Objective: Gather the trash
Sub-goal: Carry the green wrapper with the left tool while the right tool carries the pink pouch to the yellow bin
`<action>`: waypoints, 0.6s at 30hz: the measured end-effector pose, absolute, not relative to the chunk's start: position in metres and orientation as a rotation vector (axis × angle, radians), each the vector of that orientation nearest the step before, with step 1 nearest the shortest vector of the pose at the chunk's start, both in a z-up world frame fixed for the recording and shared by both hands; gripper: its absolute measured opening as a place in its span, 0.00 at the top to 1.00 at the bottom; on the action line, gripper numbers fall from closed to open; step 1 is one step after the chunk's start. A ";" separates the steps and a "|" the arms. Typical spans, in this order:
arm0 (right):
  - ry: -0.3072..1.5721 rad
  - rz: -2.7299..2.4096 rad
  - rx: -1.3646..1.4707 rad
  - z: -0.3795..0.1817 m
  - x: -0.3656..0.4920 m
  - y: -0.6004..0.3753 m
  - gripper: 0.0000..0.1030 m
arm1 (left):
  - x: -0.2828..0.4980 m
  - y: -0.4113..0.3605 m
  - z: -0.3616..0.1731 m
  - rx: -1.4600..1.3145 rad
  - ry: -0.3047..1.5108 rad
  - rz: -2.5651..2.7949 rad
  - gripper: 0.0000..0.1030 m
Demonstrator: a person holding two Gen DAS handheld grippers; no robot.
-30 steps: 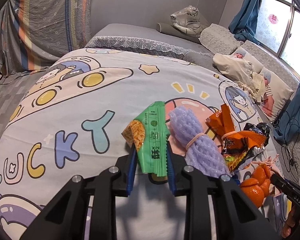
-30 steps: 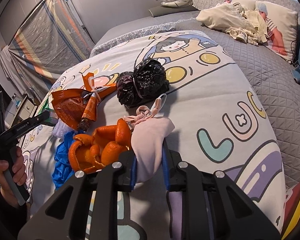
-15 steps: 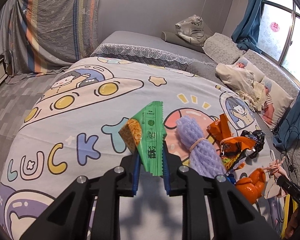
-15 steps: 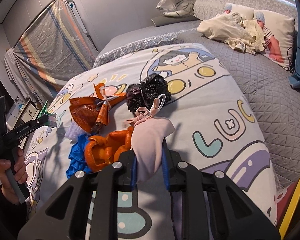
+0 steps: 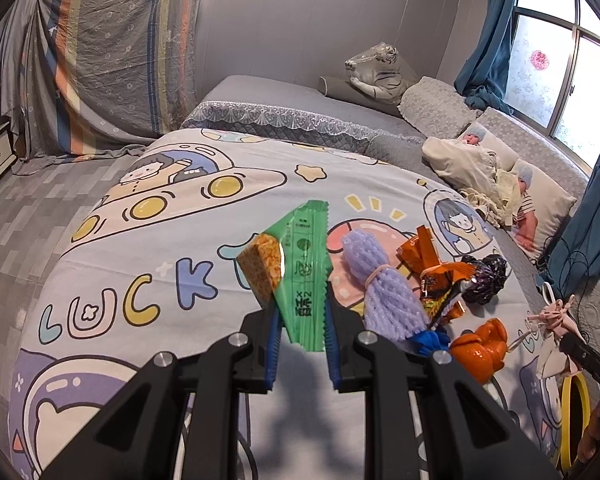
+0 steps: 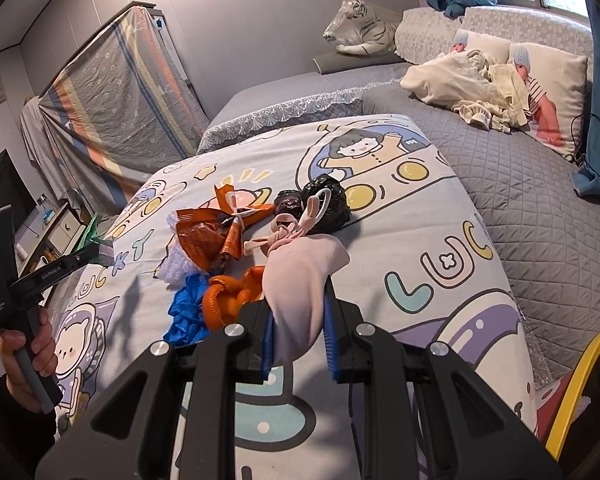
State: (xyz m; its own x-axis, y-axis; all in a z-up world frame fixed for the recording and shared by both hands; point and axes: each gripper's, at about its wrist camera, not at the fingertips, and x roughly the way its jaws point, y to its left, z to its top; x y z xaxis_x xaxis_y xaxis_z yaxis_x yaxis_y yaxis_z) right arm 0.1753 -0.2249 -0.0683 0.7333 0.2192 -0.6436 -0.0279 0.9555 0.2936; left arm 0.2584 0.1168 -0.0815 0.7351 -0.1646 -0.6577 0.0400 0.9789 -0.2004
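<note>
My left gripper [image 5: 300, 316] is shut on a green snack wrapper [image 5: 304, 272] and holds it above the cartoon bedspread [image 5: 148, 264]. My right gripper [image 6: 296, 328] is shut on a pink face mask [image 6: 304, 276], lifted off the bed. The mask also shows in the left wrist view [image 5: 554, 336]. On the bedspread lie a purple foam net [image 5: 384, 296], an orange wrapper [image 6: 208, 236], orange peel [image 6: 228, 300], a blue glove [image 6: 184, 312] and a black crumpled bag [image 6: 324, 204]. The left gripper also shows in the right wrist view [image 6: 96, 248].
A yellow-rimmed bin [image 6: 572, 388] stands at the bed's near right corner. Pillows and a cream blanket [image 6: 468, 80] lie at the bed's far right. A plush tiger [image 5: 376, 72] sits at the back. A cloth-covered cabinet [image 5: 100, 52] stands at left.
Both grippers have risen and pulled back from the bed, each carrying its piece. The mask has come up clear of the orange peel.
</note>
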 end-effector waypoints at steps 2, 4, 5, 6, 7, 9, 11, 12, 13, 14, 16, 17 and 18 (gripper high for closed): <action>0.730 0.142 0.272 -0.065 0.171 -0.224 0.81 | 0.254 0.116 -0.079 -0.173 0.731 -0.117 0.83; 0.722 0.145 0.270 -0.063 0.167 -0.224 0.81 | 0.248 0.113 -0.076 -0.168 0.723 -0.123 0.83; 0.719 0.146 0.269 -0.062 0.166 -0.223 0.81 | 0.246 0.112 -0.075 -0.166 0.721 -0.126 0.83; 0.716 0.148 0.267 -0.060 0.164 -0.223 0.81 | 0.244 0.111 -0.075 -0.165 0.719 -0.128 0.83; 0.713 0.149 0.267 -0.059 0.162 -0.224 0.81 | 0.242 0.110 -0.074 -0.164 0.718 -0.130 0.83; 0.708 0.152 0.265 -0.057 0.159 -0.225 0.81 | 0.238 0.108 -0.072 -0.163 0.716 -0.135 0.83; 0.703 0.153 0.264 -0.056 0.157 -0.225 0.81 | 0.234 0.105 -0.071 -0.161 0.714 -0.138 0.83; 0.701 0.153 0.262 -0.055 0.155 -0.225 0.81 | 0.232 0.103 -0.071 -0.161 0.714 -0.141 0.83; 0.699 0.154 0.261 -0.054 0.153 -0.225 0.81 | 0.231 0.102 -0.071 -0.160 0.714 -0.144 0.83; 0.698 0.154 0.261 -0.054 0.152 -0.226 0.81 | 0.229 0.100 -0.070 -0.158 0.714 -0.149 0.83; 0.696 0.152 0.259 -0.053 0.150 -0.227 0.81 | 0.226 0.096 -0.070 -0.153 0.712 -0.156 0.83; 0.697 0.152 0.259 -0.054 0.148 -0.228 0.81 | 0.224 0.095 -0.069 -0.152 0.711 -0.160 0.83; 0.699 0.153 0.259 -0.054 0.148 -0.229 0.81 | 0.223 0.093 -0.070 -0.151 0.711 -0.165 0.83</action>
